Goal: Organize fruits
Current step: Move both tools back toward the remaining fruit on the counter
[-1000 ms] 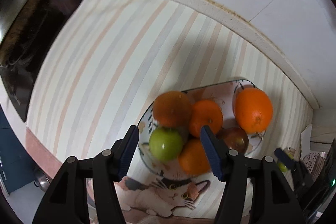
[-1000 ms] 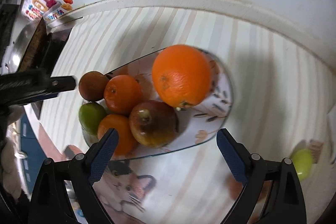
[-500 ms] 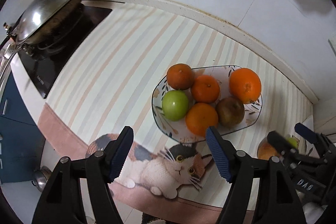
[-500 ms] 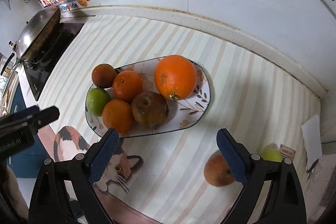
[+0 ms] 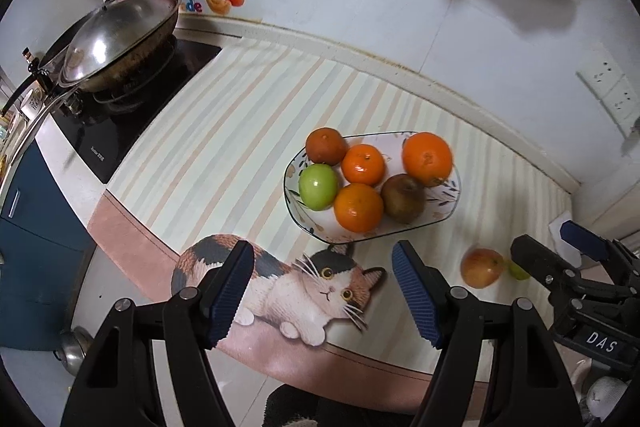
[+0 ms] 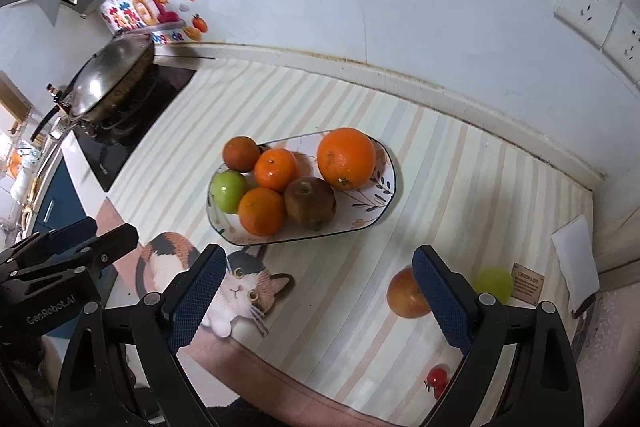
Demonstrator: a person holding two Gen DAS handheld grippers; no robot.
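A patterned oval plate (image 5: 448,207) (image 6: 372,211) on the striped mat holds a big orange (image 5: 427,158) (image 6: 346,158), smaller oranges, a green apple (image 5: 318,186) (image 6: 229,191) and a brown fruit (image 6: 310,203). A red-yellow apple (image 5: 481,267) (image 6: 407,293) and a small green fruit (image 5: 518,271) (image 6: 493,284) lie on the mat to the plate's right. My left gripper (image 5: 322,297) is open and empty, high above the cat picture. My right gripper (image 6: 316,297) is open and empty, its right finger in front of the red-yellow apple.
A lidded wok (image 5: 120,39) sits on a black hob (image 5: 120,123) at the left. A tiled wall with sockets (image 6: 592,15) runs behind. White paper (image 6: 576,259) and a small label (image 6: 527,283) lie at the right edge. A small red fruit (image 6: 436,379) lies near the front.
Both grippers have pulled back and up from the plate, staying open. The wok, the cat picture and the loose fruits on the right have come into view.
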